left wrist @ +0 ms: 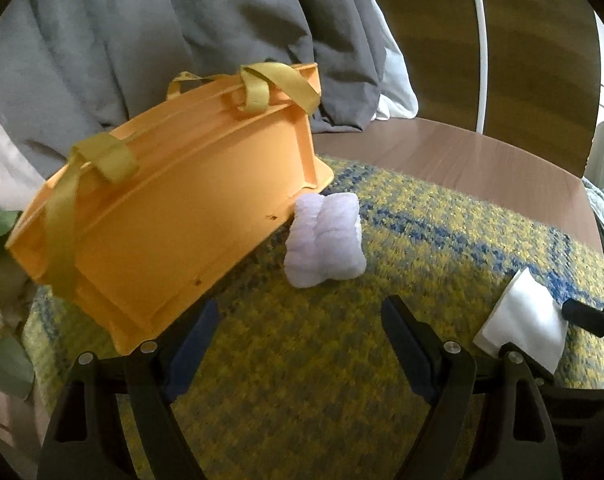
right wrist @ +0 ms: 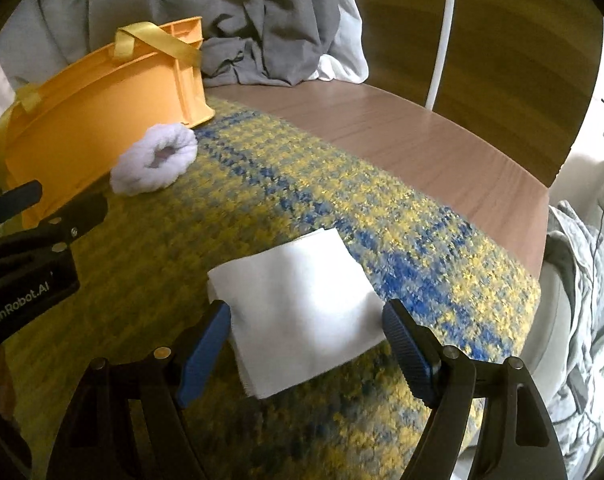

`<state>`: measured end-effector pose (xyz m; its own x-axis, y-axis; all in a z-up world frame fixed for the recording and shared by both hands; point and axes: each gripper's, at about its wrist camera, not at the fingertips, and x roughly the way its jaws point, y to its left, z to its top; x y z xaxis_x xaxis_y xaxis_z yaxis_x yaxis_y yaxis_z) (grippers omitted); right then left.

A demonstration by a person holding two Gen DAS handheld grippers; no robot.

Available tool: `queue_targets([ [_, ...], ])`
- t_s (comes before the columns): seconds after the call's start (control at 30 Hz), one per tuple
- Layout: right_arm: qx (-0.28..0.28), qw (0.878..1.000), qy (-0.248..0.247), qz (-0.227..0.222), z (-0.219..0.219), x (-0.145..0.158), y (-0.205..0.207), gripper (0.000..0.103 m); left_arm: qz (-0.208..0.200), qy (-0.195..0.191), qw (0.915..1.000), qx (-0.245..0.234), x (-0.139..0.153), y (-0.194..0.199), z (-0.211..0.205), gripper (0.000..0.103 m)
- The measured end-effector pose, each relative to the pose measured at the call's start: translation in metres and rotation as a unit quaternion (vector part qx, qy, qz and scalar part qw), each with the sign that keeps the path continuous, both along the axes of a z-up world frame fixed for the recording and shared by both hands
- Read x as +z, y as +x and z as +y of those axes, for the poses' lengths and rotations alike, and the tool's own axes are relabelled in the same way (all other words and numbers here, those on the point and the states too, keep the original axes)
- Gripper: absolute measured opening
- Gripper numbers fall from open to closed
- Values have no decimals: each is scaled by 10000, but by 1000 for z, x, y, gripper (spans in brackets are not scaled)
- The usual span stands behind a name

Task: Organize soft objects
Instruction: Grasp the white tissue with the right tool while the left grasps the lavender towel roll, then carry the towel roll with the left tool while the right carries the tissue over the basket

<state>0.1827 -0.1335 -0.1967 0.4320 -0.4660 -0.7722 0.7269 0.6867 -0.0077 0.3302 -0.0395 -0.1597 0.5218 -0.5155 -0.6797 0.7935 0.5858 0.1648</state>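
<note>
White cloth (right wrist: 298,312) lay between the spread fingers of my right hand-held gripper (right wrist: 306,340); my left hand-held gripper (left wrist: 298,336) was released, behind the lilac roll (left wrist: 324,240).

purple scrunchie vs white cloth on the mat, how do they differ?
Shape: the purple scrunchie is a puffy ring with a hole; the white cloth is a flat folded square.
Colour: the scrunchie is pale lavender, the cloth plain white.
Place: the scrunchie lies against the orange basket; the cloth lies apart from it, between the fingers of the open right gripper.
Shared: both rest on the yellow-blue mat, ungripped.
</note>
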Motion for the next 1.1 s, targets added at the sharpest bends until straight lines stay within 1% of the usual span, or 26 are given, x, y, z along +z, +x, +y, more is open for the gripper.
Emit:
queue_targets([
  [0.1, 32, 10000, 25, -22, -5, -3, 4, 69, 73, 3, 10000, -54, -2, 2, -7, 83],
  [0.2, 115, 9999, 0, -71, -6, -1, 5, 53, 120, 22, 9999, -99, -4, 2, -11, 83],
  [0.27, 182, 9998, 22, -58, -6, -2, 7, 49, 142, 64, 9998, -153, -7, 2, -15, 83],
  [0.33, 252, 9996, 44, -98, -6, 0, 8, 33, 152, 81, 9997, -166, -8, 2, -17, 83],
  [0.37, 263, 9996, 49, -101, -7, 0, 10, 30, 177, 76, 9997, -170, -9, 3, -18, 82],
  [0.43, 290, 9995, 56, -127, -8, 3, 12, 15, 188, 60, 9997, -155, -9, 6, -20, 82],
  [0.5, 316, 9993, 93, -152, -10, 6, 14, 14, 179, 56, 9997, -163, -9, 7, -23, 82],
  [0.57, 267, 9993, 26, -277, -12, 13, 13, 13, 170, 2, 9997, -181, -7, 9, -27, 82],
  [0.7, 209, 9980, -402, -431, -14, 30, 17, 13, 128, -128, 9998, -128, -4, 18, -37, 82],
  [0.8, 188, 9977, -411, -506, -22, 32, 28, 13, 218, -137, 9997, -60, -6, 29, -43, 82],
  [0.9, 150, 9976, -411, -543, -31, 30, 39, 13, 385, -91, 9992, -104, -13, 39, -50, 81],
  [0.97, 141, 9975, -418, -548, -36, 30, 46, 13, 589, -14, 9982, -136, -20, 45, -54, 74],
  [1.03, 143, 9976, -415, -544, -38, 29, 49, 13, 749, 22, 9971, -109, -26, 50, -55, 57],
  [1.1, 165, 9976, -406, -538, -39, 28, 53, 13, 900, 11, 9959, -132, -29, 52, -54, 52],
])
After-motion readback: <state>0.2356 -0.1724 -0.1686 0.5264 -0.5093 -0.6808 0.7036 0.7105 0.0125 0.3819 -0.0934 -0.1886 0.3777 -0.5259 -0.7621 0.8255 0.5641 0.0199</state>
